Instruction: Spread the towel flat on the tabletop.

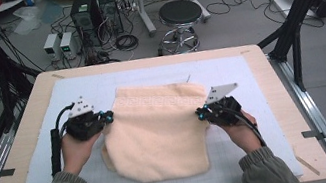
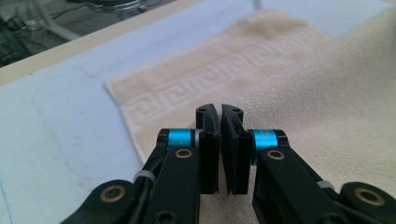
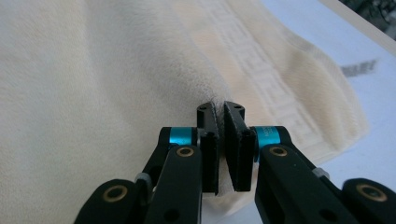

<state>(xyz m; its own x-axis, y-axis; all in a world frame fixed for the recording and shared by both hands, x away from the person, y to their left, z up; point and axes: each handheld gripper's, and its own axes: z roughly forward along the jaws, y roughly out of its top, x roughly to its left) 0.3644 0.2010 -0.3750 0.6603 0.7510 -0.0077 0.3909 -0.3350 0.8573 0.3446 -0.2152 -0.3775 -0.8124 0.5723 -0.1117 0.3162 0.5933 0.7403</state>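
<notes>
A cream towel [image 1: 158,133] with a key-pattern band along its far edge lies folded on the pale grid mat [image 1: 75,92]. My left gripper [image 1: 108,116] is at the towel's left edge, jaws pressed together on a thin fold of the cloth. In the left gripper view the jaws [image 2: 219,114] stand closed, with the towel [image 2: 327,93] spreading to the right. My right gripper [image 1: 200,113] pinches the towel's right edge. In the right gripper view, cream fabric shows between the closed jaws [image 3: 219,109], and the towel [image 3: 93,93] spreads to the left.
The mat covers a wooden table [image 1: 25,126], whose bare rim shows all around. On the floor beyond the far edge are a black stool [image 1: 180,15], computer towers [image 1: 86,13] and cables. Black frame posts [image 1: 297,1] rise at the right and left.
</notes>
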